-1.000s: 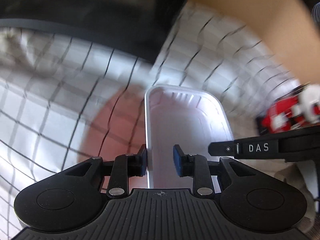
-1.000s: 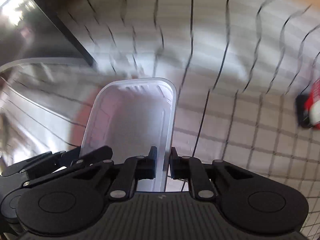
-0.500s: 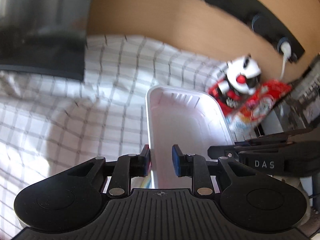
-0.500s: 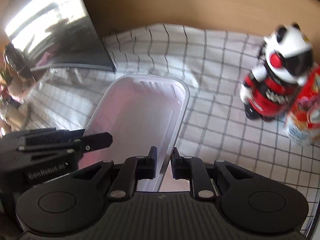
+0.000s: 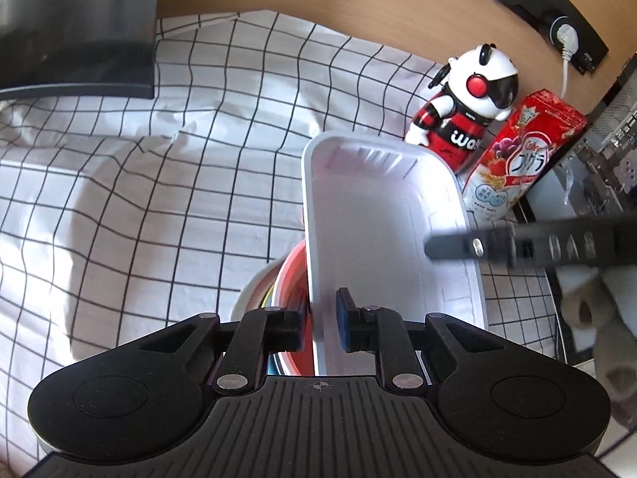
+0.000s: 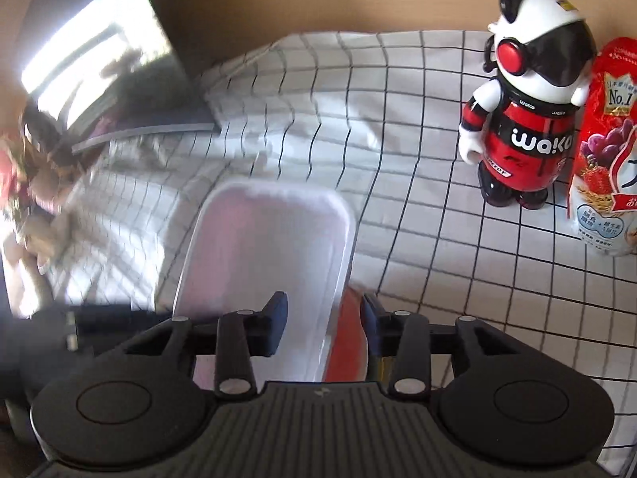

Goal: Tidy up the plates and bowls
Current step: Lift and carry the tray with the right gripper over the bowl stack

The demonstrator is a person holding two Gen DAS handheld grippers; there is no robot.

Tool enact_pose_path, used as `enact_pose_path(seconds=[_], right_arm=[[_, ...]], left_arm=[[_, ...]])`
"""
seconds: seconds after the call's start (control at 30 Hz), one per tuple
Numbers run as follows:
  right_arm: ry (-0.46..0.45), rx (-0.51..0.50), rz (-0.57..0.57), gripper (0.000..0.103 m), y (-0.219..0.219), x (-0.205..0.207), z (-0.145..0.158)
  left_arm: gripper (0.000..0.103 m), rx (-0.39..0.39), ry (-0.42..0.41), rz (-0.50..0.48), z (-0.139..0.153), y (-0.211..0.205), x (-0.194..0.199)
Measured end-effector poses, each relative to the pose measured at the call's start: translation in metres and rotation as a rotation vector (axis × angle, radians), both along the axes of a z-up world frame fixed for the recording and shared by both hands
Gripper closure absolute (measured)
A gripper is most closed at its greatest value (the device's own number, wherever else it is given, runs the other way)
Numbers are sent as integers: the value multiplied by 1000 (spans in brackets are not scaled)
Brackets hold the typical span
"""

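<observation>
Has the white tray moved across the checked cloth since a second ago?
Yes. The white tray has been carried toward the panda figure and cereal bag, and now sits over the stacked bowls.

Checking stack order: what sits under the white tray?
Under the white tray a red dish shows, nested in a pale bowl with coloured rims between. How many pieces, and what lies beneath the tray's middle, is covered.
</observation>
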State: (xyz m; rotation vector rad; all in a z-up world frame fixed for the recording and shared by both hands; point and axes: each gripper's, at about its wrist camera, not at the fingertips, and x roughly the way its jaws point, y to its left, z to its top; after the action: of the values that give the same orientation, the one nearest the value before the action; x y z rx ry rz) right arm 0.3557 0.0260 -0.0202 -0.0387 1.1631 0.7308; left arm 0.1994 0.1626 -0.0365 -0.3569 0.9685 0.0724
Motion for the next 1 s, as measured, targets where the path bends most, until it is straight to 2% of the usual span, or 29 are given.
enact_pose_path(seconds=[0.07, 0.17, 0.43, 0.6, 0.7, 0.83, 1.0], right_arm=[[57, 33, -28, 61, 1, 8, -8], [74, 59, -45, 60, 2, 9, -9], [-4, 159, 10, 60, -6, -2, 29], [15, 96, 33, 60, -11, -15, 4], [-9, 64, 33, 60, -16, -21, -6], [-26, 79, 20, 60, -18, -19, -2], [-34, 113, 13, 60, -11, -15, 9]], left_arm=[[85, -15, 9, 5, -2, 0, 1], [85, -38, 19, 29, 0, 2, 2], [82, 2, -70, 42, 33, -1, -1], [79, -21, -30, 22, 24, -3, 1], [80, 7, -6, 16, 18, -8, -4], [80, 33, -7, 12, 14, -9, -7], [79, 14, -29, 5, 17, -6, -6]])
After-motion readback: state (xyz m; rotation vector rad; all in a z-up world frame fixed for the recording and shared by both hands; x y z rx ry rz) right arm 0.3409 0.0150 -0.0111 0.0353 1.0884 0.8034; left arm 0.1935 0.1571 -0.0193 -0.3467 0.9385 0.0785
